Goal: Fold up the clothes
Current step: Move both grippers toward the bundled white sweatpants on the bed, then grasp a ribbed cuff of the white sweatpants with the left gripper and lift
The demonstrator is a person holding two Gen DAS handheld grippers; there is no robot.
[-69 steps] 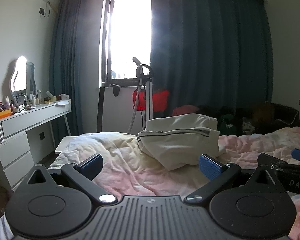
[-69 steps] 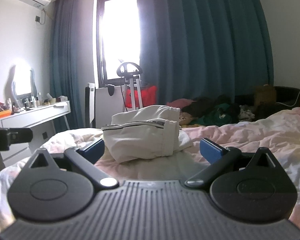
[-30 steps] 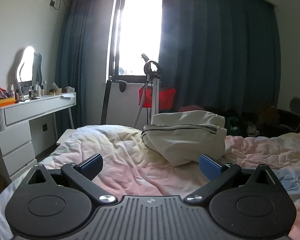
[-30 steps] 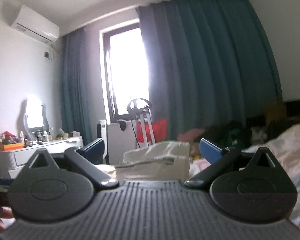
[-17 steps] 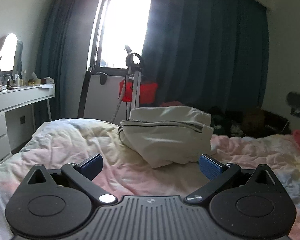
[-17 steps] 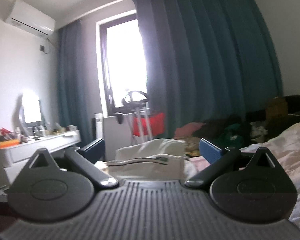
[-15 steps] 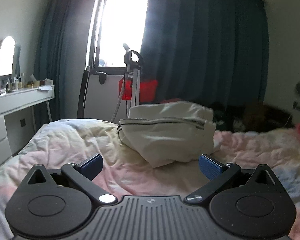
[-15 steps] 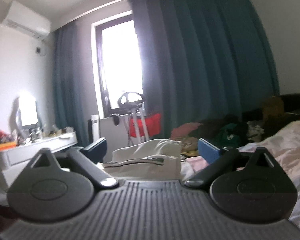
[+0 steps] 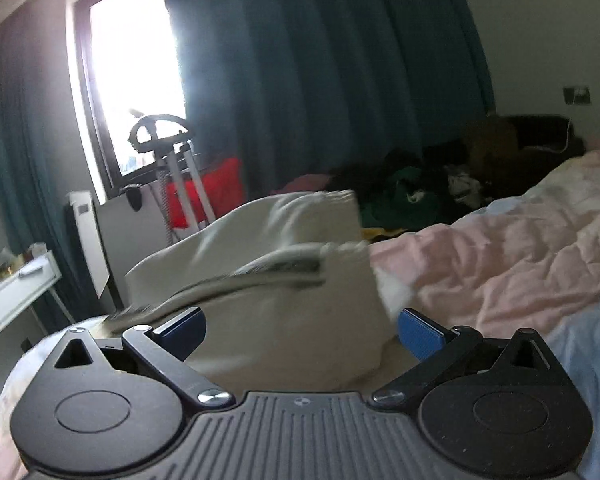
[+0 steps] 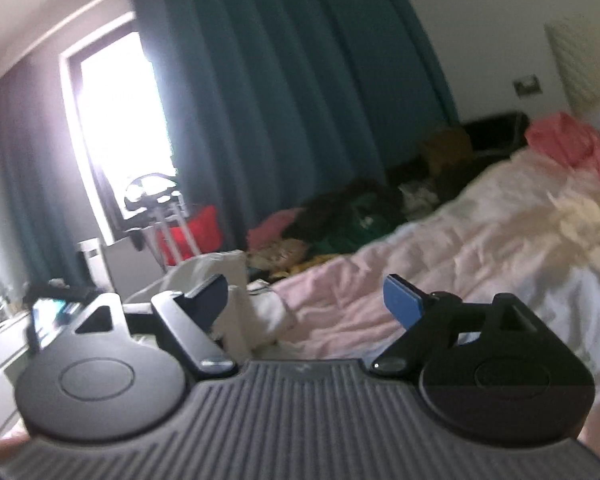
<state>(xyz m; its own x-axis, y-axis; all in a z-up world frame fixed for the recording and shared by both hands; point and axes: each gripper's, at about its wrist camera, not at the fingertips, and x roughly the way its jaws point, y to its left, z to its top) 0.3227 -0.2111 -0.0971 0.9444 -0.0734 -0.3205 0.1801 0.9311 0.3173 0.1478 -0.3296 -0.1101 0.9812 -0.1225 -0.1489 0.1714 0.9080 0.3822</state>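
A folded cream-white garment [image 9: 284,292] with a dark striped band lies on the pink bedspread [image 9: 500,264], blurred by motion. My left gripper [image 9: 300,328] is open, its blue pads level with the garment's near edge and nothing between them. In the right wrist view the same garment [image 10: 236,300] shows at lower left. My right gripper [image 10: 308,300] is open and empty over the bedspread [image 10: 440,264], to the right of the garment. A coral-pink garment [image 10: 568,140] lies at the far right of the bed.
A pile of dark, green and pink clothes [image 9: 412,196] sits behind the bed under the teal curtains [image 9: 320,80]. A garment steamer stand [image 9: 172,168] and red bag stand by the bright window. A white dresser [image 9: 16,292] edges the left.
Both views have swung right and tilted. The left gripper has come closer to the white garment, which now fills its fingers' span. The right gripper now faces the open bedspread beside it.
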